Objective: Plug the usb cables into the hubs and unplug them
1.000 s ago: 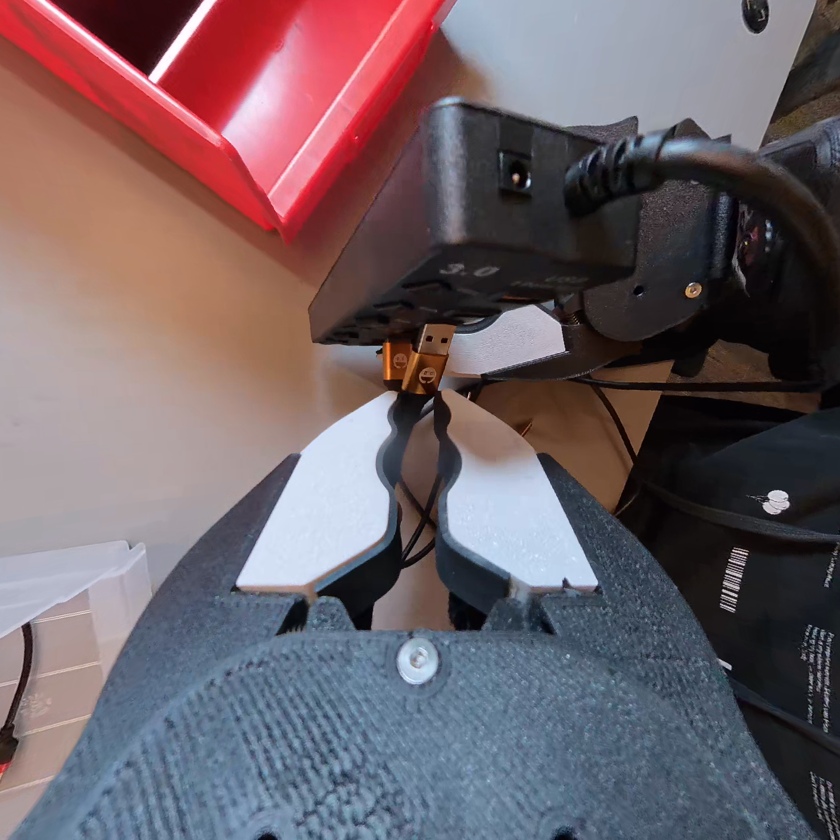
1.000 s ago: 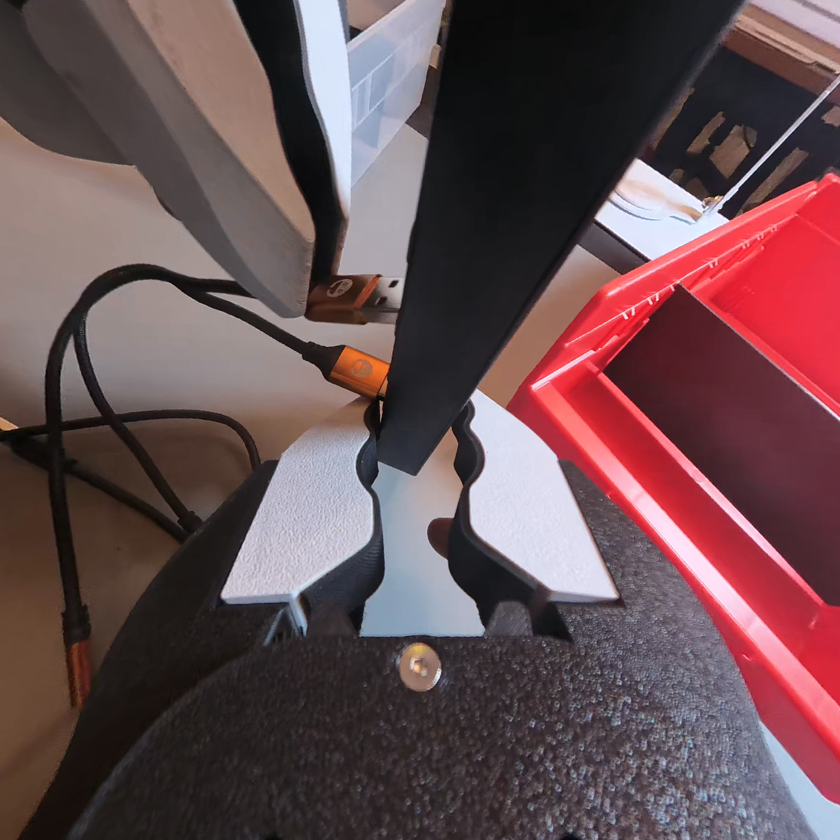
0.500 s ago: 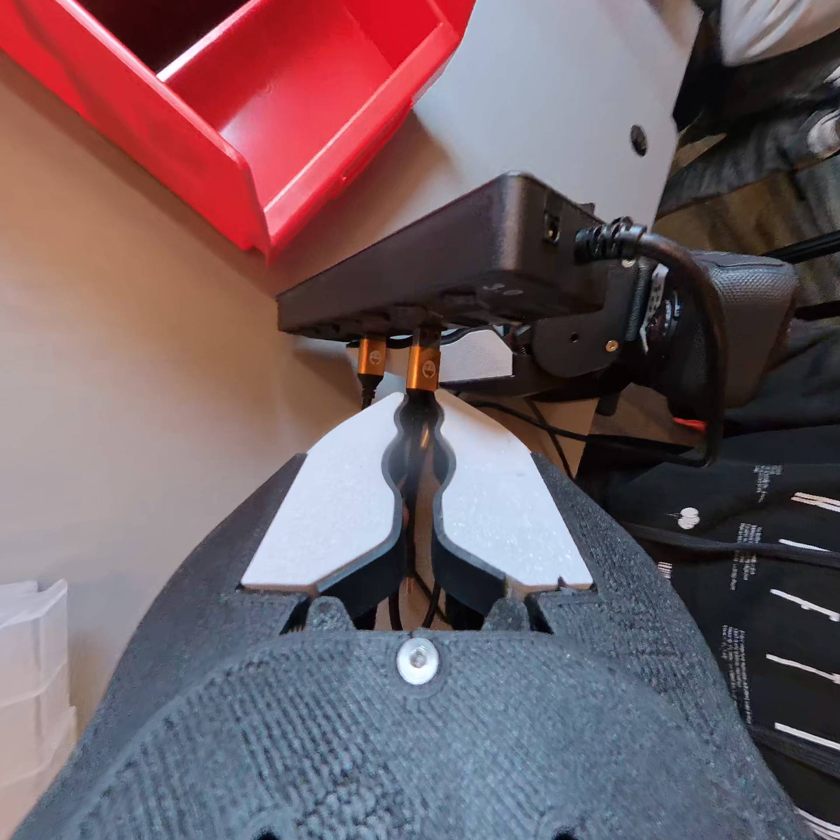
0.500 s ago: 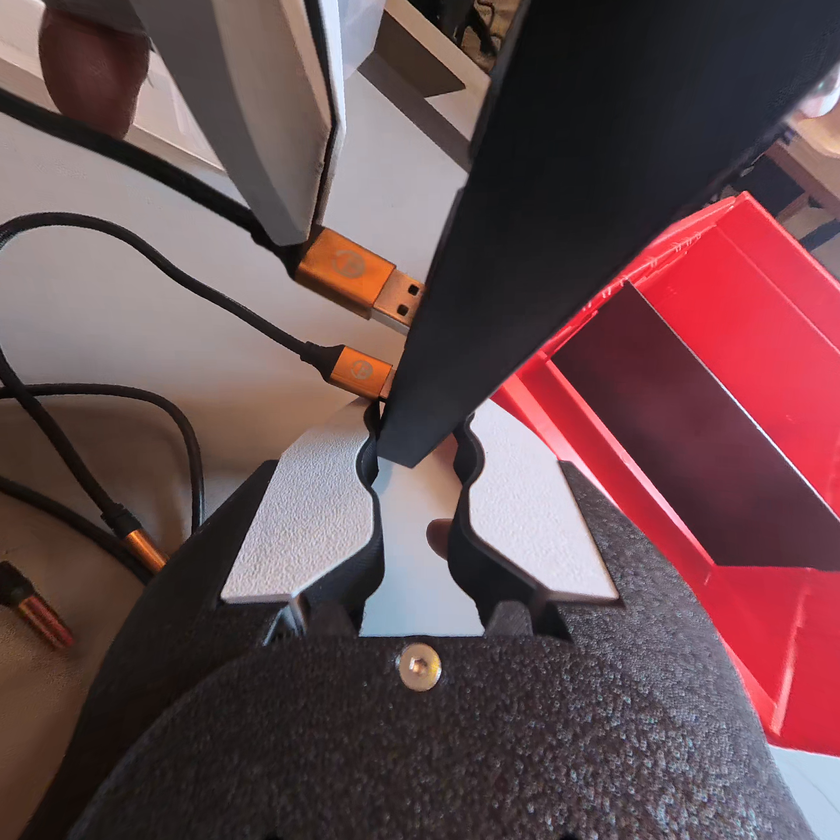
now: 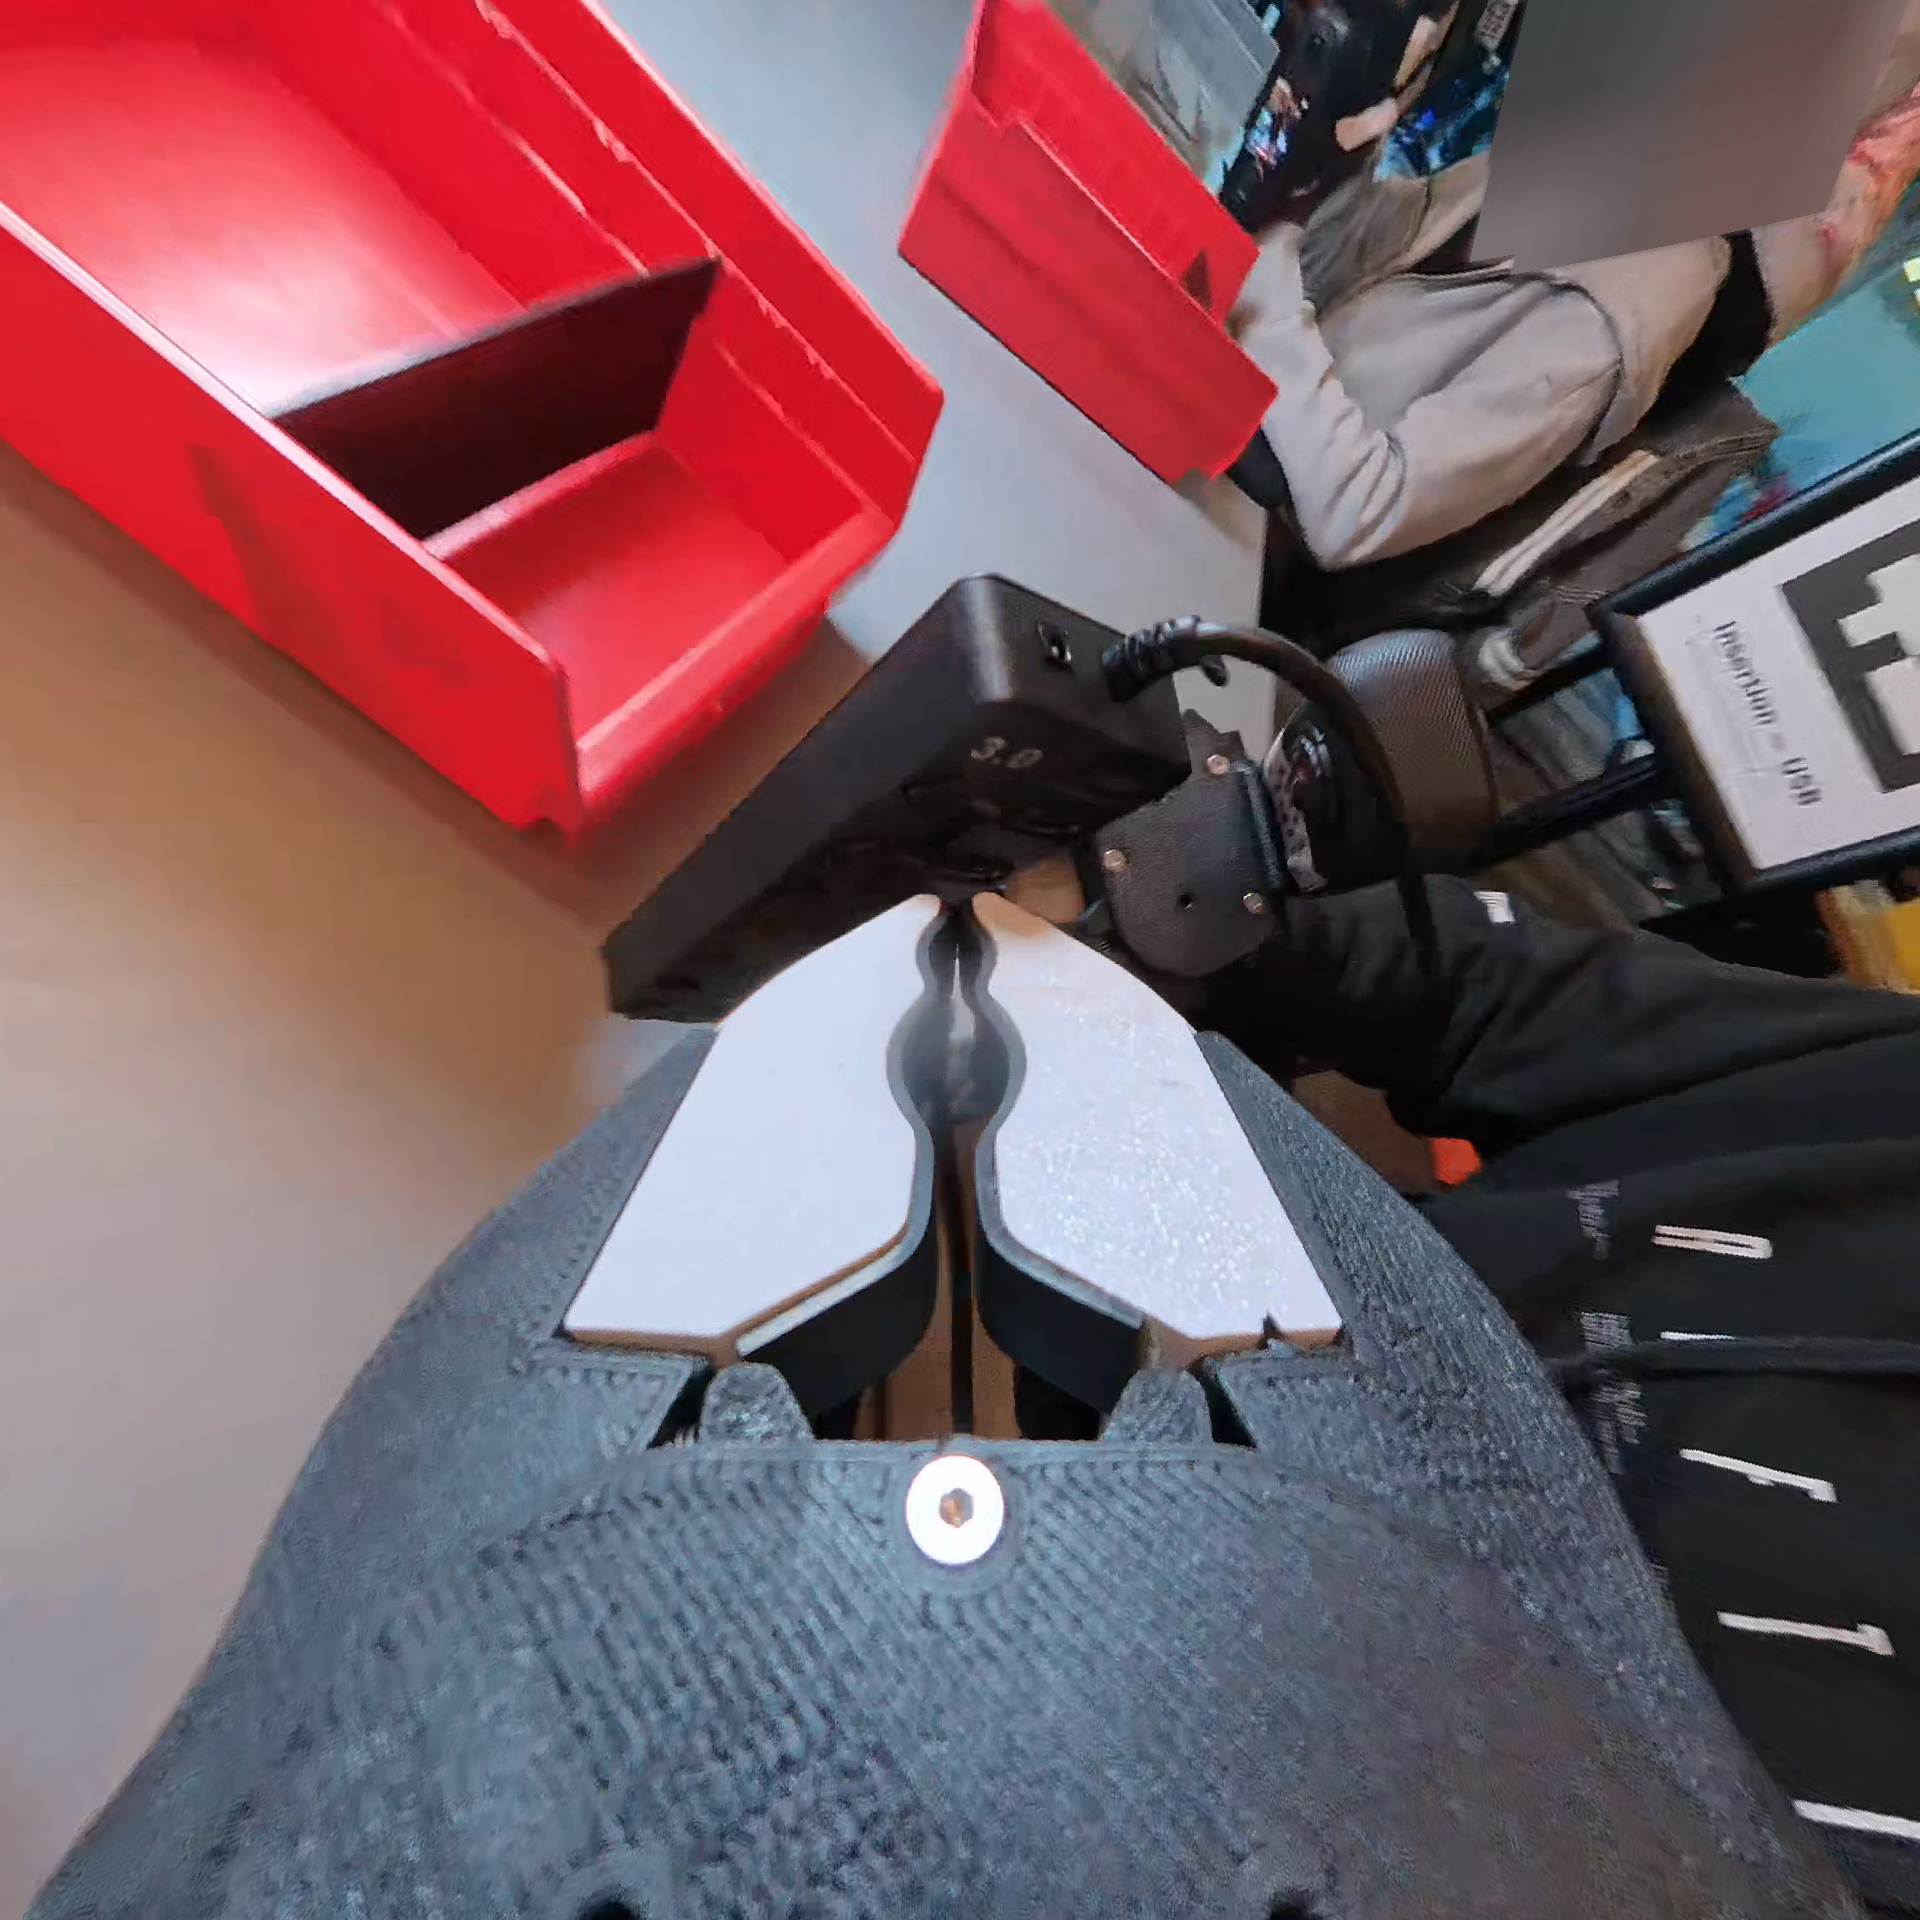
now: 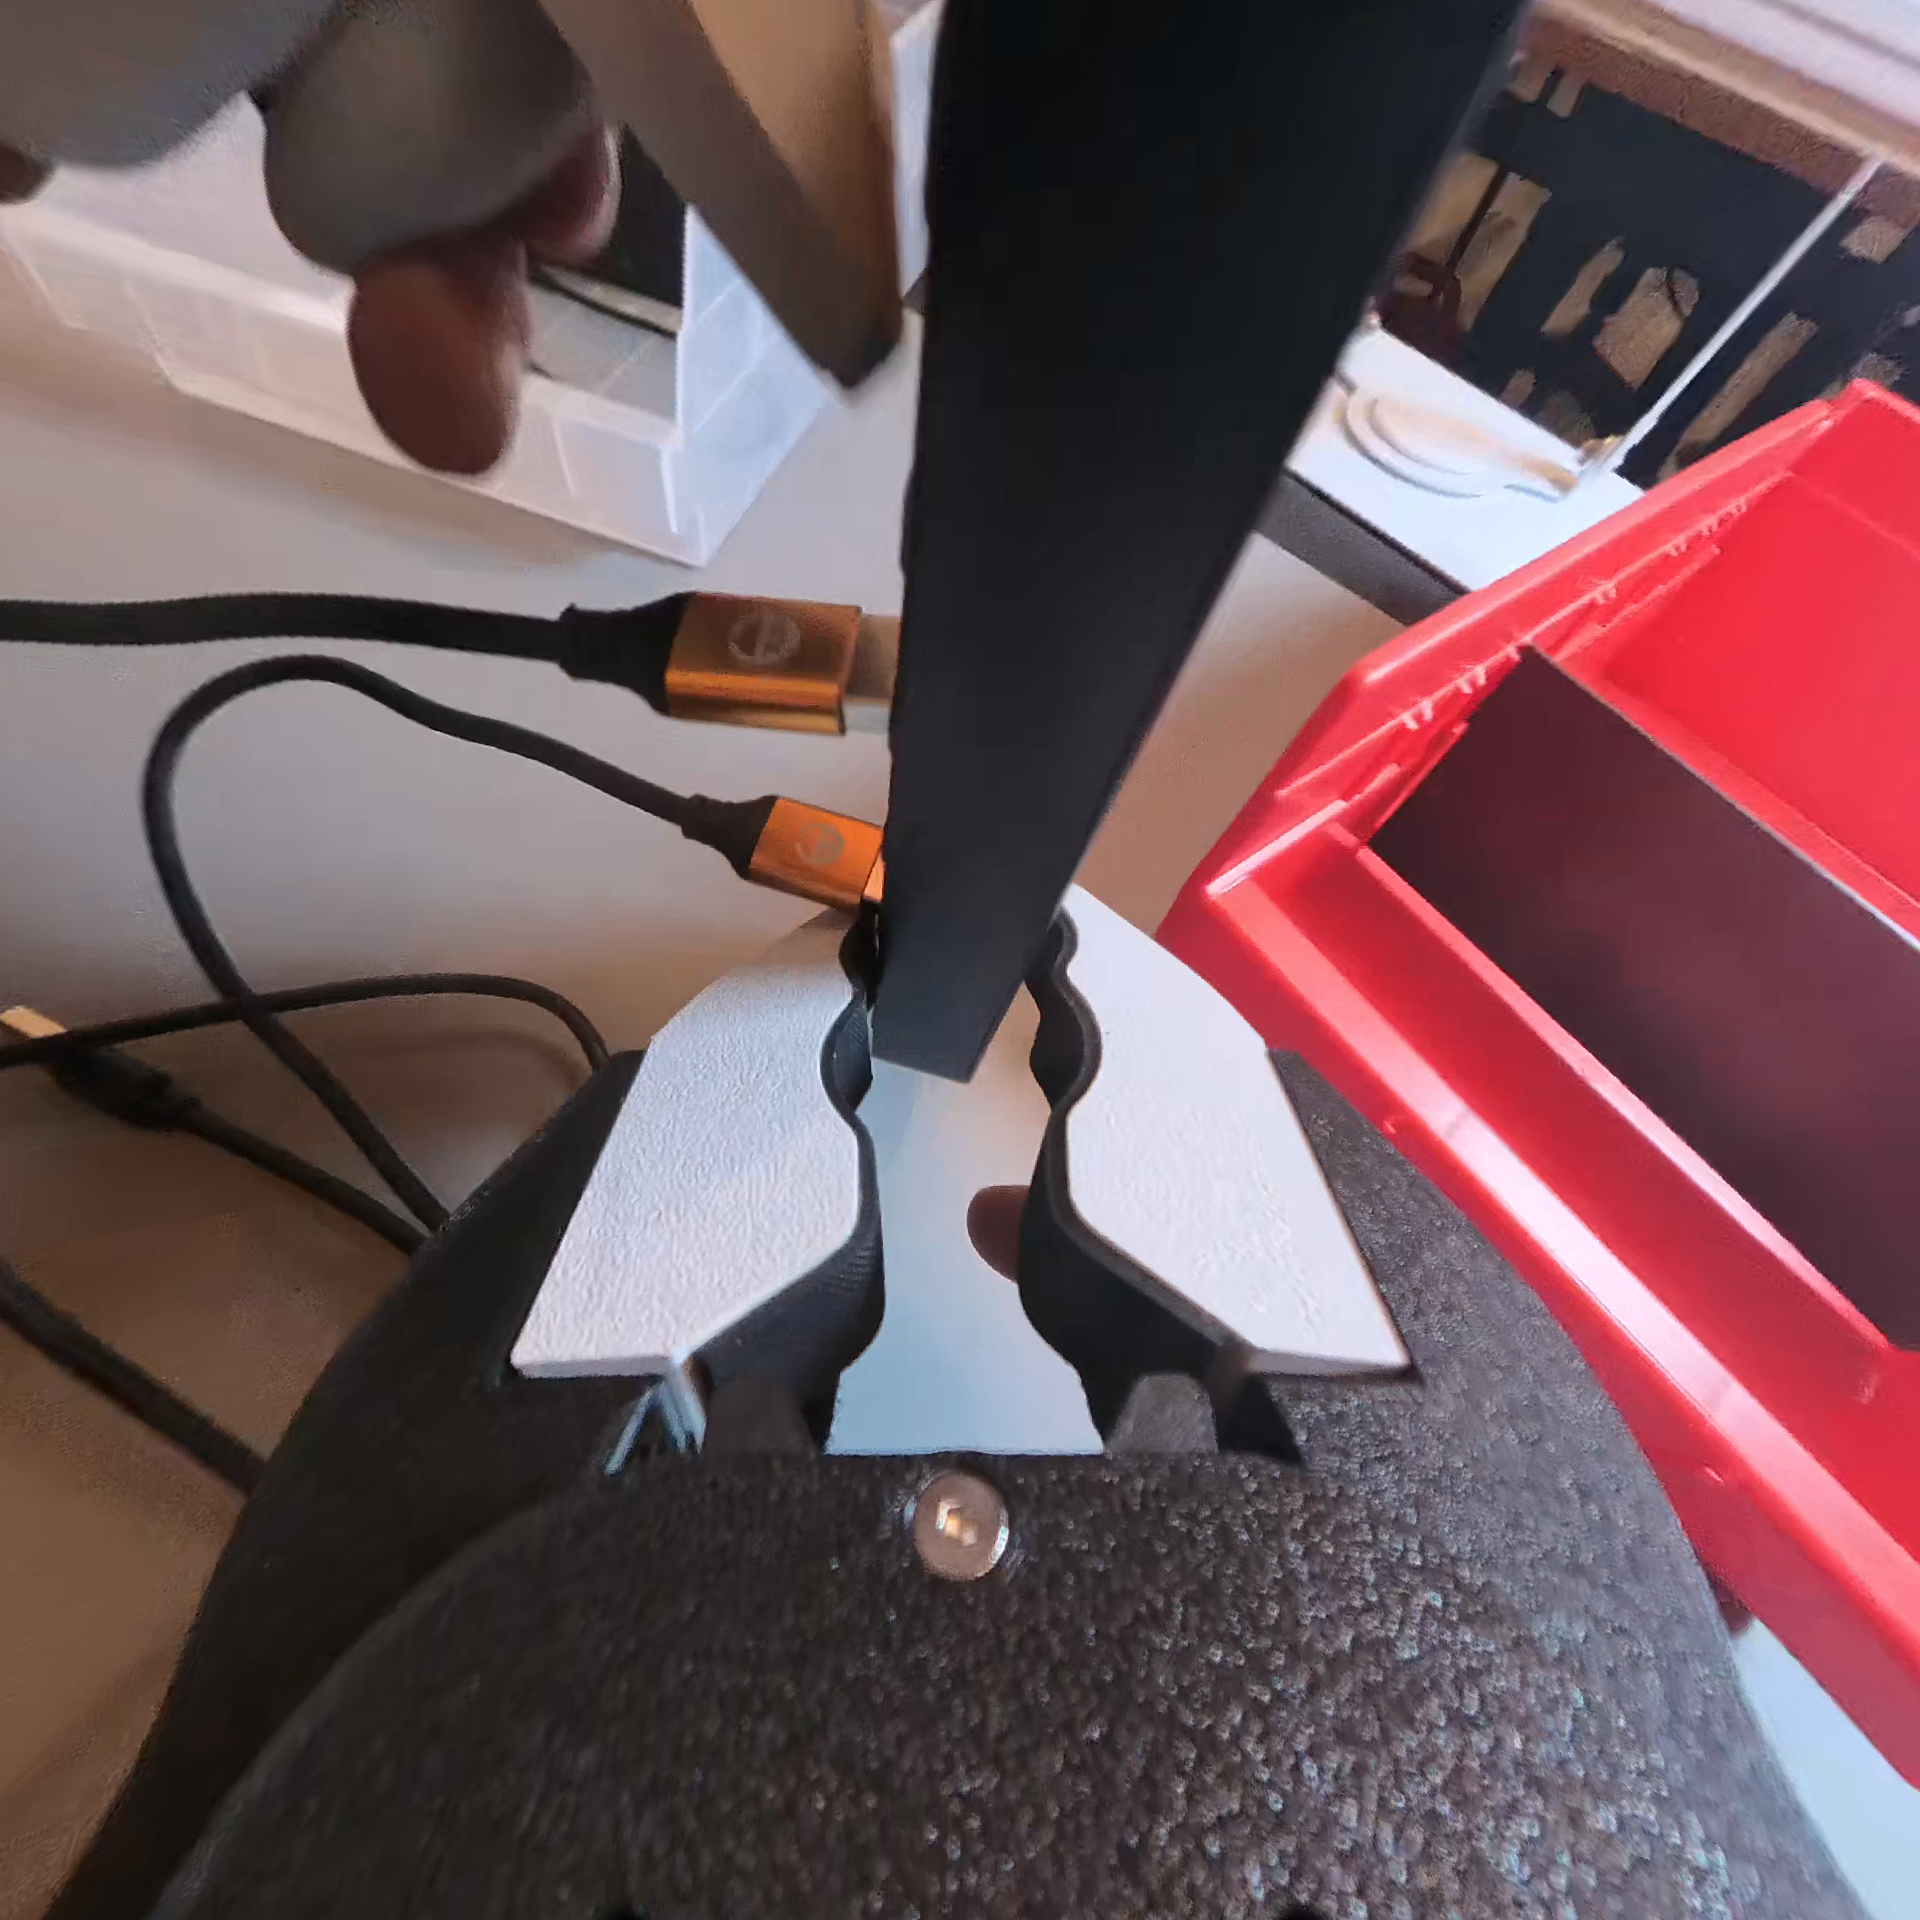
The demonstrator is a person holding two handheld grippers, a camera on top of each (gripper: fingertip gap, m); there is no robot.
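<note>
My right gripper (image 6: 956, 935) is shut on the lower end of a black USB hub (image 6: 1091, 468) and holds it tilted above the table. Two orange USB plugs sit in the hub's side, the upper plug (image 6: 764, 665) with some metal still showing and the lower plug (image 6: 821, 847) fully in. In the left wrist view my left gripper (image 5: 958, 914) is shut, its tips right under the hub (image 5: 935, 748). The right wrist view shows its finger (image 6: 790, 208) above the upper plug and off the cable. The right gripper's body (image 5: 1195, 873) shows beside the hub.
Red bins stand close by (image 5: 468, 468) (image 5: 1081, 260) (image 6: 1558, 935). A clear plastic box (image 6: 623, 416) sits at the back. Loose black cables (image 6: 312, 1018) lie at the left. A hand (image 6: 436, 343) holds the left gripper. A seated person (image 5: 1455, 364) and a sign on a stand (image 5: 1818, 675) are behind. The tips of one gripper are about 9 cm away from the tips of the other.
The second orange plug went from outside the hub into its port. My left gripper's fingers then came together and left the cable. The right gripper kept its hold on the hub.
</note>
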